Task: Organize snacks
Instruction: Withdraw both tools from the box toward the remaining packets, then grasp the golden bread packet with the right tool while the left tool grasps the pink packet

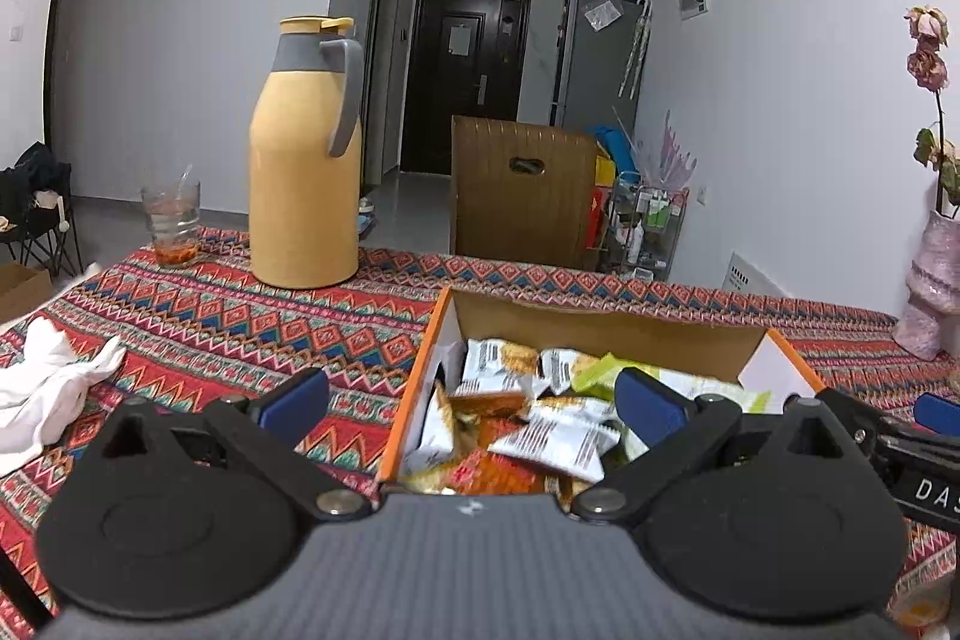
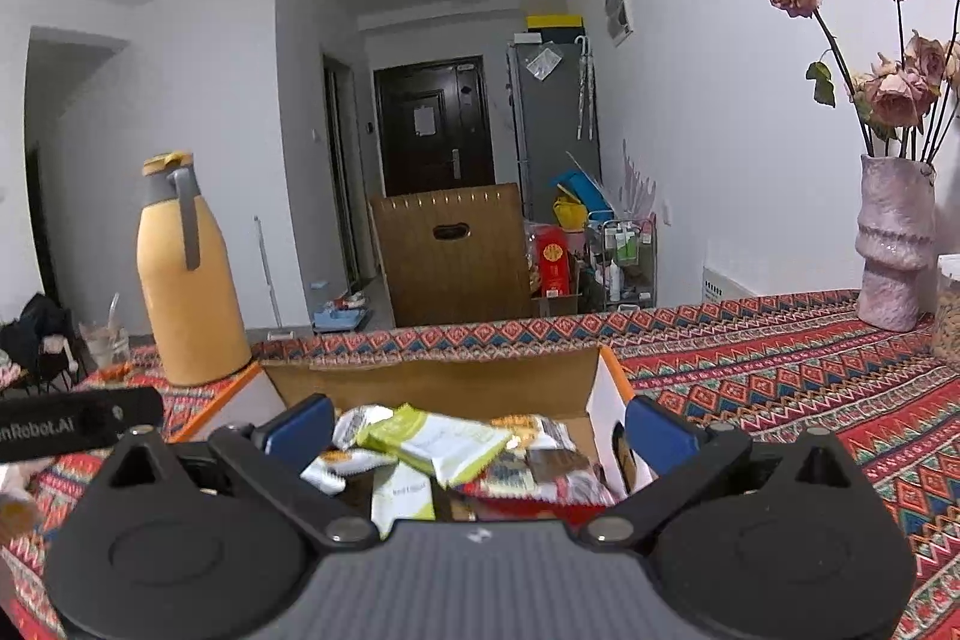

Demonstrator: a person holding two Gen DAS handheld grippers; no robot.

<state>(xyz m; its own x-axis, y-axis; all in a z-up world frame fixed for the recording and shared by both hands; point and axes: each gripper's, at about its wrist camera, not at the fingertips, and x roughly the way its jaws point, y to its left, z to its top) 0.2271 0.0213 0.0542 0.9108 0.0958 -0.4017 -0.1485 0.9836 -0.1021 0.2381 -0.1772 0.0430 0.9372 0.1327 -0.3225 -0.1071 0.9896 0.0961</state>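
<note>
Snack packets, a loose heap of white, lime-green and red-orange foil wrappers [image 1: 528,418], lie inside the open cardboard box w/ orange rim [image 1: 420,358], which sits on the red patterned woven tablecloth [image 1: 240,322]. Heap is jumbled, no common long axis; the white barcode-printed packet [image 1: 558,439] lies roughly crosswise to the left claw.

Key relation: both claws point straight into the box from its near side, packets directly ahead & slightly below. Left gripper [image 1: 474,403] is spread wide, nothing between its blue pads; its left pad sits outside the box's left wall, right pad over the heap. Right gripper [image 2: 480,430] is likewise spread wide and empty, blue pads to either side of the lime-green packet [image 2: 438,445] that tops the pile in its view, w/ that packet's long axis running across the gap. Judgement: right one looks better lined up for a top-packet pick; left needs a shift toward the box's middle first.

Further out: tall yellow thermos jug w/ grey handle [image 1: 306,160] and clear glass cup w/ spoon [image 1: 171,226] stand left of the box; crumpled white cloth [image 1: 42,388] at left edge; pink textured vase of dried roses [image 2: 894,244] far right.
</note>
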